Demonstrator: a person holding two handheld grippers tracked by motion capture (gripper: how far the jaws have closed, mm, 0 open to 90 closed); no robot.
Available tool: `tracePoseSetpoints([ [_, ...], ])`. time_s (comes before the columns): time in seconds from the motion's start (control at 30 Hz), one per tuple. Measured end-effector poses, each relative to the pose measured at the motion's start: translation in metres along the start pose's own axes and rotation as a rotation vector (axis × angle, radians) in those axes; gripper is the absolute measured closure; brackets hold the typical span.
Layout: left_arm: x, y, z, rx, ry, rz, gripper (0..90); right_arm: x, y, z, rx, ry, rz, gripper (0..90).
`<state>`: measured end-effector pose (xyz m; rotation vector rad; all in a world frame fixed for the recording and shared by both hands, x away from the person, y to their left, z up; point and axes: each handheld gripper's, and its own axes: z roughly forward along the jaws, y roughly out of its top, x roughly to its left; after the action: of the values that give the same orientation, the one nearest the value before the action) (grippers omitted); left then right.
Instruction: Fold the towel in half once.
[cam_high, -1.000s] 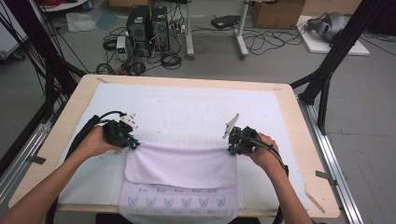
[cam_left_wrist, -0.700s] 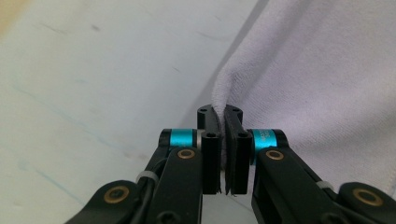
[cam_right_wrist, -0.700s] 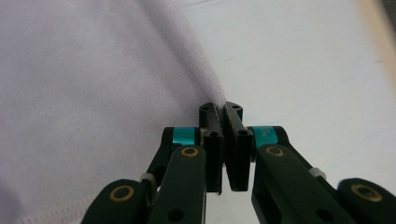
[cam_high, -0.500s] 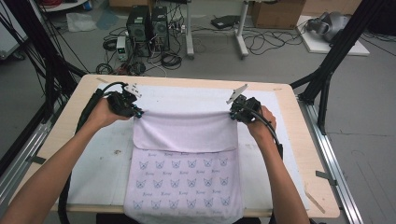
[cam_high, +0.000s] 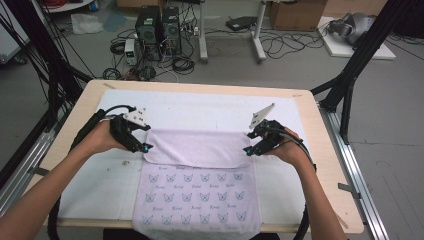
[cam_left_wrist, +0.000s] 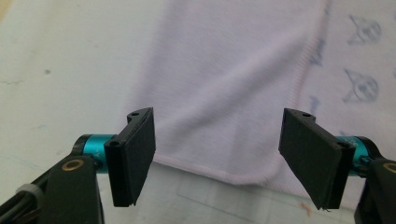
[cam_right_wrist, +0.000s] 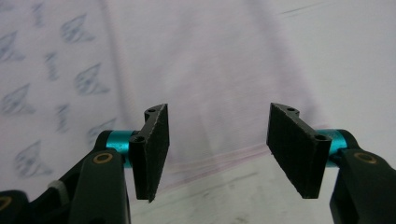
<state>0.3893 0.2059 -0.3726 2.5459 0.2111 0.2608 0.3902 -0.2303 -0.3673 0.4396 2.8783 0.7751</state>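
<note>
A pale lilac towel (cam_high: 197, 200) with a small printed pattern lies across the table's front, and its far part is folded back as a plain flap (cam_high: 197, 147). My left gripper (cam_high: 145, 148) sits at the flap's left corner and my right gripper (cam_high: 248, 150) at its right corner. The jaws of both have just been opening and nothing is between them. In the left gripper view the open gripper (cam_left_wrist: 219, 116) hovers over the flap's hemmed corner (cam_left_wrist: 224, 70). In the right gripper view the open gripper (cam_right_wrist: 219, 112) stands over the towel's edge (cam_right_wrist: 210, 56).
A white mat (cam_high: 210, 107) covers the wooden table (cam_high: 200, 88). Cables trail from both grippers along the forearms. Black frame legs stand at the table's left and right sides. Computers and cables lie on the floor beyond.
Both grippers carried the towel's edge away from the person, then came back toward the person. They let go of it, and the flap now lies flat on the towel.
</note>
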Motion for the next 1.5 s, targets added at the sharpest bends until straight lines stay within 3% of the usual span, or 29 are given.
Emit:
tracePoseSetpoints([
  [0.13, -0.017, -0.009, 0.009, 0.055, -0.014, 0.059, 27.9, 0.015, 0.000, 0.009, 0.074, 0.061, -0.089, 43.9],
  [0.23, -0.022, -0.013, 0.016, 0.093, -0.020, 0.082, 28.9, 0.023, -0.001, 0.016, 0.134, 0.090, -0.150, 48.9],
  [0.33, -0.024, -0.014, 0.022, 0.118, -0.028, 0.089, 31.2, 0.027, -0.002, 0.023, 0.173, 0.112, -0.166, 54.9],
  [0.53, -0.028, -0.010, 0.027, 0.144, -0.046, 0.122, 38.4, 0.028, -0.001, 0.032, 0.235, 0.115, -0.211, 66.1],
  [0.67, -0.028, -0.008, 0.031, 0.167, -0.043, 0.119, 42.8, 0.028, 0.001, 0.036, 0.267, 0.096, -0.254, 76.1],
  [0.77, -0.026, -0.006, 0.033, 0.210, -0.037, 0.112, 47.9, 0.029, 0.002, 0.039, 0.296, 0.089, -0.288, 85.5],
  [0.9, -0.025, -0.003, 0.036, 0.254, -0.050, 0.091, 59.8, 0.027, 0.003, 0.040, 0.290, 0.098, -0.290, 86.2],
  [1.0, -0.025, -0.002, 0.038, 0.260, -0.061, 0.090, 64.9, 0.026, 0.002, 0.039, 0.275, 0.095, -0.281, 86.1],
  [1.17, -0.026, 0.004, 0.037, 0.304, -0.043, 0.097, 86.5, 0.024, 0.001, 0.037, 0.264, 0.099, -0.269, 86.2],
  [1.33, -0.024, 0.009, 0.034, 0.307, -0.052, 0.093, 87.8, 0.022, 0.000, 0.035, 0.240, 0.093, -0.265, 86.8],
  [1.5, -0.024, 0.011, 0.018, 0.245, -0.067, 0.065, 88.0, 0.020, -0.003, 0.023, 0.185, 0.093, -0.249, 87.2],
])
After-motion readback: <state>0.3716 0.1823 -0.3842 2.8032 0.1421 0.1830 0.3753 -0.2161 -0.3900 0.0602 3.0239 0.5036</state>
